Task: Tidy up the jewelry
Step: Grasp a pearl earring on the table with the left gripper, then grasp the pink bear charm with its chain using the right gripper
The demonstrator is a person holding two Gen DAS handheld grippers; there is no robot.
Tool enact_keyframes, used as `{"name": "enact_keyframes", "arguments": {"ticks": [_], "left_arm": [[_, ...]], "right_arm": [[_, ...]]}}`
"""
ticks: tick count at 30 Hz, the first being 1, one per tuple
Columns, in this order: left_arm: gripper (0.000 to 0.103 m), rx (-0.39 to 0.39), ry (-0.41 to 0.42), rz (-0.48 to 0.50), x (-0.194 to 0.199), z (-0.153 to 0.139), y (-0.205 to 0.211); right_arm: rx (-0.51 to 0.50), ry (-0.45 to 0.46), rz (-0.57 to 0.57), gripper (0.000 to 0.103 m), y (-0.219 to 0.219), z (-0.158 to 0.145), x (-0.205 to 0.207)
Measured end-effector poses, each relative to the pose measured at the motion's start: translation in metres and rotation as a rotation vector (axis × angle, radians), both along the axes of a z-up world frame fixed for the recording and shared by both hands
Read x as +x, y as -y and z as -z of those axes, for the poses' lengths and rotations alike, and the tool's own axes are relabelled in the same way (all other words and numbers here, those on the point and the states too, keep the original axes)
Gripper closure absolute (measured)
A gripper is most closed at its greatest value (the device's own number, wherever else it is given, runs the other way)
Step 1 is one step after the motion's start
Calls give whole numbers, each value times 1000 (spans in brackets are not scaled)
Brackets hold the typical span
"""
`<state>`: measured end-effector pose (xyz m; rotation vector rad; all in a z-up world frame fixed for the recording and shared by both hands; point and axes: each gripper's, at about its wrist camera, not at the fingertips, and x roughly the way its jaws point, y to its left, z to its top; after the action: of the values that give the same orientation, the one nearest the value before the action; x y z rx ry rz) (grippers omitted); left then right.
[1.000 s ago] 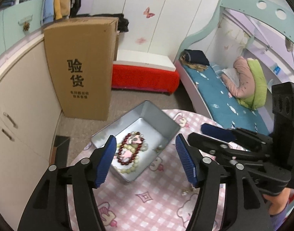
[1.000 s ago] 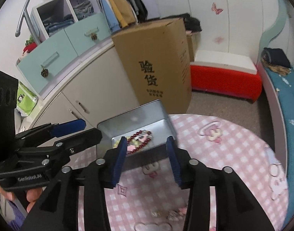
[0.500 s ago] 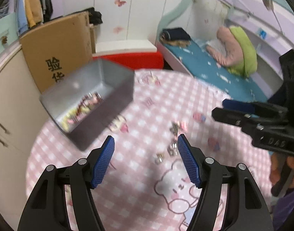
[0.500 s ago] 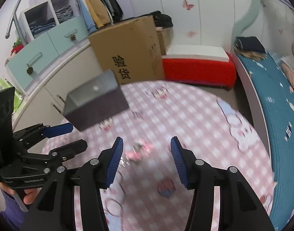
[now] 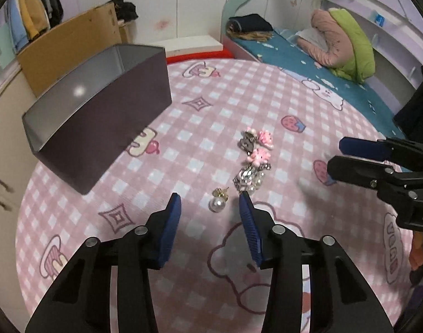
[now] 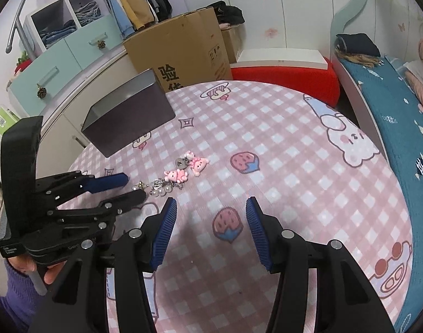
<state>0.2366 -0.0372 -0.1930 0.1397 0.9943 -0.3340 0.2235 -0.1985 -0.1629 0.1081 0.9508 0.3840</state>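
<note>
Left wrist view: the left gripper (image 5: 210, 204) has just been narrowing, jaws still apart around a pearl earring (image 5: 218, 201) on the desk (image 5: 266, 105), pads not yet touching it. That round, glossy bead could roll or squirt out if pinched off-centre. Just beyond lie sparkly rhinestone pieces (image 5: 248, 177) and pink charms (image 5: 260, 149).

Right wrist view: the right gripper (image 6: 210, 212) hovers spread and empty over checked cloth. The smooth metal tin (image 6: 128, 116) sits near the far-left edge, well away from the jewelry.

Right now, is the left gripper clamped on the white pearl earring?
No. The white pearl earring lies on the pink checked tablecloth just ahead of the left gripper, untouched by either blue pad.
</note>
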Motion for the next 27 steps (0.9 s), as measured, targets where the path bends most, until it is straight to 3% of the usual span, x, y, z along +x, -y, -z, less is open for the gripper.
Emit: {"name": "enact_keyframes", "arguments": {"ticks": [4,8,14,27], "left_arm": [[60,10,9,4,1,2,2],[72,59,37,6,1,3,8],[91,65,47,-3,0,3,2],[92,-7,53,-106,-2,-10,-43]], "right_arm": [[3,-8,-7,52,0,3,0],[4,-12,-12,52,-3,6,1],[-15,-15,-21,52,-10,8,2],[-96,21,-90,52,-52,8,-2]]}}
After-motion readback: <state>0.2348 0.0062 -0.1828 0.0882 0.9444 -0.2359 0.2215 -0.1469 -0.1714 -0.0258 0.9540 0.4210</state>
